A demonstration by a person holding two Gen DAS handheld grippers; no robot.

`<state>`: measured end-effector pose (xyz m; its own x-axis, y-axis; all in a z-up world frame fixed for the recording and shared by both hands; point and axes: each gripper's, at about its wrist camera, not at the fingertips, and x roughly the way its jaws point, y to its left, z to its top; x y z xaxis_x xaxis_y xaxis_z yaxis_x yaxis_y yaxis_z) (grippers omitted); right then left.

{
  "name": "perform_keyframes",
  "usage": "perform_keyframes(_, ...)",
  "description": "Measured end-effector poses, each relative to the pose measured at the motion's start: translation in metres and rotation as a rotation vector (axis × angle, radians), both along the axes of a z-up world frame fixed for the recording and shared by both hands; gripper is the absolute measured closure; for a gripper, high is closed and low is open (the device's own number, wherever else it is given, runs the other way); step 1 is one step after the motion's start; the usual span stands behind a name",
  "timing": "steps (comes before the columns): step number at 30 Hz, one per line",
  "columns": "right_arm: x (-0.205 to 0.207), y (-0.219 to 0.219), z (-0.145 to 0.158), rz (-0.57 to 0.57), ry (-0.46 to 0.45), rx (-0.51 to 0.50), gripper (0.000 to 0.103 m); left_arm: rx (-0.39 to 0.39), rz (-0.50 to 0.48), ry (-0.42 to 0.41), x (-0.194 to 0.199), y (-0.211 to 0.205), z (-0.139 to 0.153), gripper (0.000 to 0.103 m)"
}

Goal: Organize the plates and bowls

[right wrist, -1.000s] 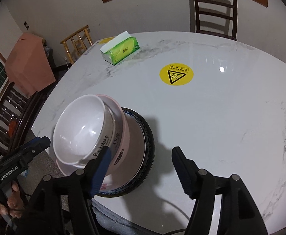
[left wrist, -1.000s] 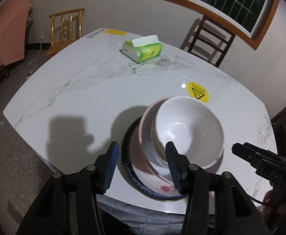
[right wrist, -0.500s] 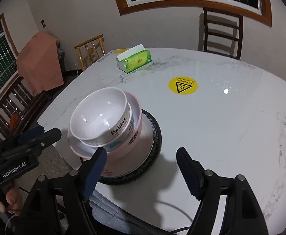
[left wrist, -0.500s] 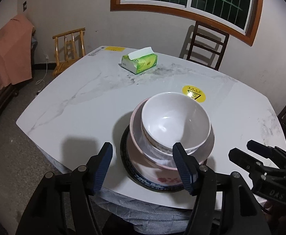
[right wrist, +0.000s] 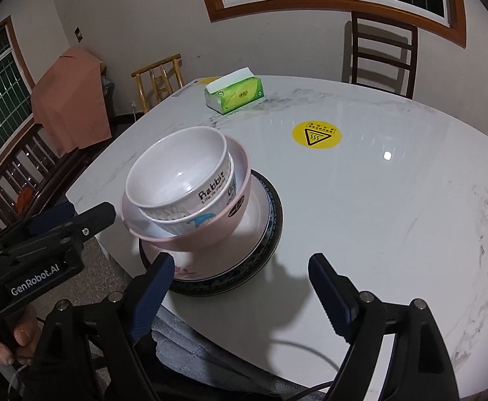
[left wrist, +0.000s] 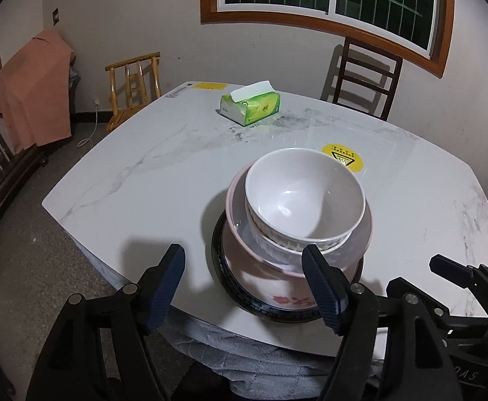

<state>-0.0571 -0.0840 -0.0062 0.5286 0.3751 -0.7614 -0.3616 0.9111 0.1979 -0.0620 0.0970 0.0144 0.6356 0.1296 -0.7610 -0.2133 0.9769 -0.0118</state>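
The stacking looked done — the white bowl [left wrist: 306, 197] sat nested in the pink bowl [right wrist: 210, 230] on the plate [right wrist: 264, 234] near the table [left wrist: 143, 180] edge. The left gripper [left wrist: 244, 284] and right gripper [right wrist: 240, 287] were opening, empty; next probably withdrawing clear.

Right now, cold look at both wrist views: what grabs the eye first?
The stack near the table's front edge: a white bowl nested in a pink bowl, on a dark-rimmed plate. Left gripper and right gripper flank it, jaws opening, nothing between them. Behind sit a green tissue box and a yellow warning sticker.
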Motion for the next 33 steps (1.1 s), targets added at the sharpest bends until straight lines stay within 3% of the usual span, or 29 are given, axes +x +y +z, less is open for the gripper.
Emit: perform_keyframes(33,-0.010,0.006,-0.003,0.027,-0.002,0.000,0.018,0.014,-0.011,0.014,-0.008,-0.008,-0.005,0.033)
